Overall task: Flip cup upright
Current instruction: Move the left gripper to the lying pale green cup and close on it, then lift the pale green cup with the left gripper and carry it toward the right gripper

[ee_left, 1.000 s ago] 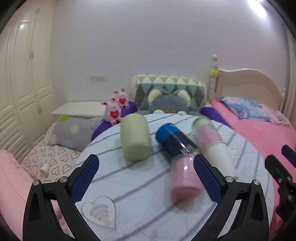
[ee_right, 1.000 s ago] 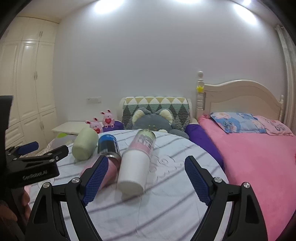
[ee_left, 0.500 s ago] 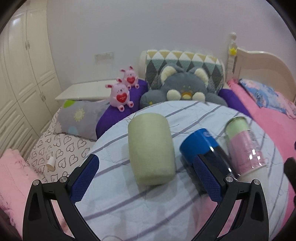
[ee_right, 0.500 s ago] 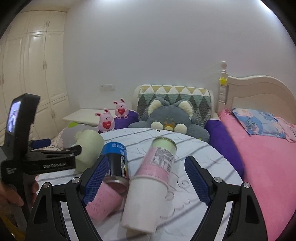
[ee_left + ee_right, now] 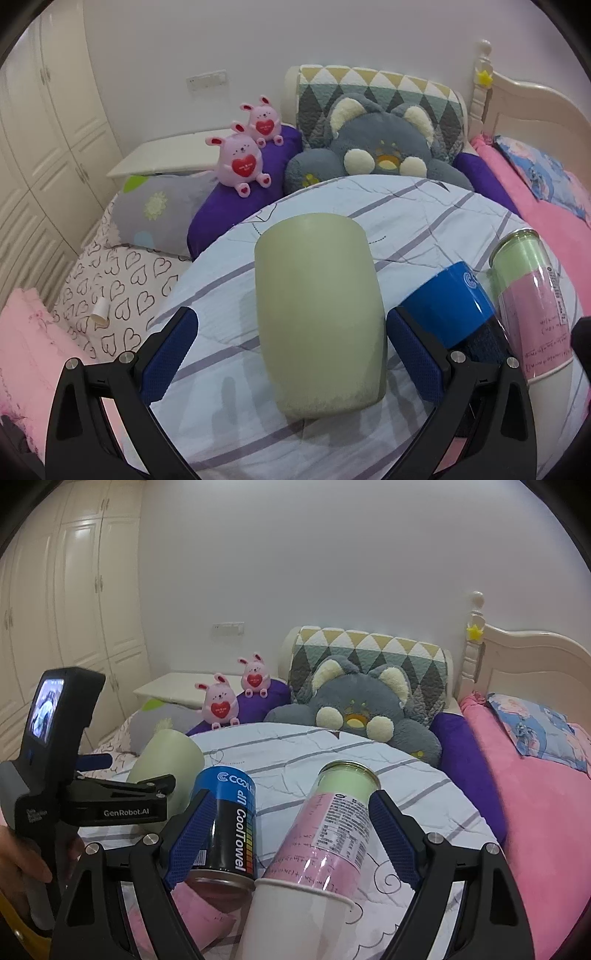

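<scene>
**Inspector A:** Left side first. What is the left gripper (image 5: 291, 343) doing?

**Inspector B:** Its jaws stand wide apart on either side of the pale green cup (image 5: 319, 314). The cup lies on its side on the striped round table (image 5: 424, 206). The right pad sits just beside the cup wall; the left pad is clear of it. Contact on the right cannot be confirmed from this angle.

**Inspector A:** Moving rightward?

**Inspector B:** A blue-and-black can (image 5: 448, 306) lies just beside the cup, and beyond it a pink-and-green tumbler (image 5: 528, 295), also on its side, close against the can.

**Inspector A:** And the right gripper (image 5: 290, 832)?

**Inspector B:** Jaws spread. The tumbler (image 5: 328, 834) lies between them, white end nearest the camera; the can (image 5: 231, 823) rests against the left finger (image 5: 188, 838). Neither is clamped.

**Inspector A:** Background?

**Inspector B:** Two pink rabbit toys (image 5: 221, 705), a grey plush cat (image 5: 358, 709), then a pink bed (image 5: 535, 794) at far right.
</scene>
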Action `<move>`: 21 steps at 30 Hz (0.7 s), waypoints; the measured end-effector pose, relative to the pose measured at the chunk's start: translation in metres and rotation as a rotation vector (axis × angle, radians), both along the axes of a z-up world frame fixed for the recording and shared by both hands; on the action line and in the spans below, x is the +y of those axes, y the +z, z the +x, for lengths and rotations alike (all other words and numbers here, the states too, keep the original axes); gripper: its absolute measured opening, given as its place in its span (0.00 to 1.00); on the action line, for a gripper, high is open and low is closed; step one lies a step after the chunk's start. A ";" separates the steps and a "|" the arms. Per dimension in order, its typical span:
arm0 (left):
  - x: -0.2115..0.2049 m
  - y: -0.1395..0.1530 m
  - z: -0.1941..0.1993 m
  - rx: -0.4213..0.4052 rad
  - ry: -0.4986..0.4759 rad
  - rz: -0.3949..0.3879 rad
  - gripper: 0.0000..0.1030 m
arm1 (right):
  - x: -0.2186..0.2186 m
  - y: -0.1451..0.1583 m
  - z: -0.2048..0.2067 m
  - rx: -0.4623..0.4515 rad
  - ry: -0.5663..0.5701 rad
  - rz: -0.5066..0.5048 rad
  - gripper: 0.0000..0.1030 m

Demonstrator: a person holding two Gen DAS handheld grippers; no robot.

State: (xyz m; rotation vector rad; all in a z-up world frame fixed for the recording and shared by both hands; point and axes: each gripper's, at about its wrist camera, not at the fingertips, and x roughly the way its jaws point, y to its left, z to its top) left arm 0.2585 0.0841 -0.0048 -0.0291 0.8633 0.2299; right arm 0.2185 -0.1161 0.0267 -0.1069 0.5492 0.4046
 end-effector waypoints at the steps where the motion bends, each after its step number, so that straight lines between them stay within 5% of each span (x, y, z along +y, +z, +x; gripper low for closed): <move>1: 0.001 -0.001 0.002 0.003 -0.002 0.000 1.00 | 0.002 -0.002 0.002 0.007 0.008 -0.007 0.83; 11: 0.006 -0.022 0.026 0.105 -0.002 -0.055 0.99 | 0.008 -0.006 0.008 0.020 0.033 -0.003 0.83; 14: 0.010 -0.029 0.029 0.137 -0.035 -0.141 0.77 | 0.006 -0.006 0.011 0.031 0.031 0.016 0.83; 21: 0.005 -0.026 0.025 0.138 -0.041 -0.130 0.77 | 0.003 -0.006 0.008 0.031 0.030 0.028 0.83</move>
